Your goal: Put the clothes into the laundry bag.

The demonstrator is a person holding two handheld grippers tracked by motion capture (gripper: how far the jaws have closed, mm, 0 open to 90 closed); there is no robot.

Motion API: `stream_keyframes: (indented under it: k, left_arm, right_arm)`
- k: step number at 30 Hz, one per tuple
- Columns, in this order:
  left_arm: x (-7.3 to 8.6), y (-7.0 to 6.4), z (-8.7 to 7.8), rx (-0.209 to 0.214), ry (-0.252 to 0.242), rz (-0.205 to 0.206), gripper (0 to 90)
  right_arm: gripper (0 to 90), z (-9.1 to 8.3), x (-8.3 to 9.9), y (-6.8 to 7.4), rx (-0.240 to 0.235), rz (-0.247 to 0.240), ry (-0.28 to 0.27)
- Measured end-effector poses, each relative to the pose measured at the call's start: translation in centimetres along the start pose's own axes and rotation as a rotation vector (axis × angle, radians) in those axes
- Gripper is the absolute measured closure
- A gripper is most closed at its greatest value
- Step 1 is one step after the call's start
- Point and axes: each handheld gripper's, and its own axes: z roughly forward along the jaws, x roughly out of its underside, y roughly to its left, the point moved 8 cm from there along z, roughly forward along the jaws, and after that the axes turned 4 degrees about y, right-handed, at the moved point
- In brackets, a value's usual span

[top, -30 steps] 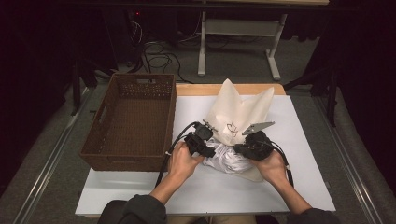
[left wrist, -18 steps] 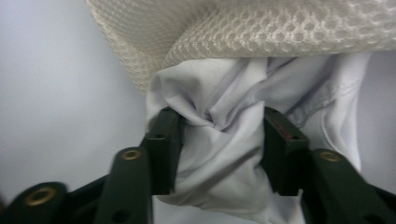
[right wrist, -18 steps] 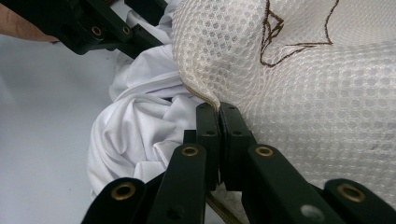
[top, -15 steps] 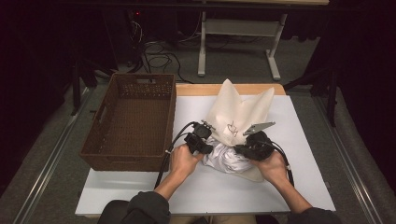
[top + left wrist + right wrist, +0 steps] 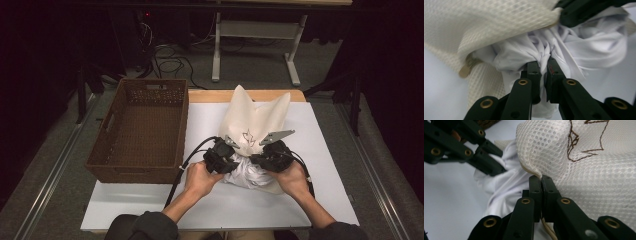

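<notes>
A cream mesh laundry bag (image 5: 255, 120) with a brown embroidered mark lies on the white table (image 5: 320, 130), its open mouth towards the person. A bunched white garment (image 5: 247, 172) sits at that mouth. My left gripper (image 5: 543, 63) is shut on a twisted fold of the white garment (image 5: 541, 50), with the mesh bag (image 5: 486, 22) just above it. My right gripper (image 5: 541, 178) is shut on the rim of the mesh bag (image 5: 586, 162), and the white garment (image 5: 506, 185) lies to its left. In the high view both grippers (image 5: 222, 155) (image 5: 272, 157) flank the garment.
A brown wicker basket (image 5: 142, 130) stands on the left part of the table, right beside the left hand. A table frame and cables lie on the floor beyond the far edge. Bare white table lies at the right and the front.
Both hands have shifted only slightly; the grippers keep their holds on the garment and the bag rim.
</notes>
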Motion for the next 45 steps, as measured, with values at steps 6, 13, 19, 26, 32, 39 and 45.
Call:
stream_keyframes:
  k: [6,13,19,26,32,39,45]
  left_arm:
    - [-0.2,-0.5,-0.3,0.032,-0.028,-0.006,83.4]
    - [-2.2,1.5,0.5,-0.001,-0.085,-0.092,83.5]
    - [-2.7,3.0,2.8,-0.086,-0.062,-0.117,82.6]
    - [-1.4,3.1,2.3,-0.145,-0.026,-0.074,63.5]
    - [0.5,2.8,0.8,-0.124,-0.038,-0.097,50.5]
    - [1.9,1.9,0.2,-0.071,0.0,-0.085,39.4]
    - [1.9,1.6,1.8,-0.086,0.045,-0.071,47.2]
  right_arm:
    - [89.0,-0.3,-0.5,0.4,-0.001,-0.021,-0.007]
    - [89.4,-1.9,-0.8,0.7,-0.023,-0.045,-0.043]
    - [89.3,-1.3,0.1,1.0,-0.023,-0.063,0.013]
    - [88.8,-0.1,0.7,0.3,-0.003,-0.035,0.039]
    - [88.7,0.5,0.5,0.2,0.001,-0.017,0.041]
    - [88.6,0.8,0.3,0.0,0.001,-0.014,0.039]
    - [88.7,0.7,0.2,0.0,0.011,-0.007,0.03]
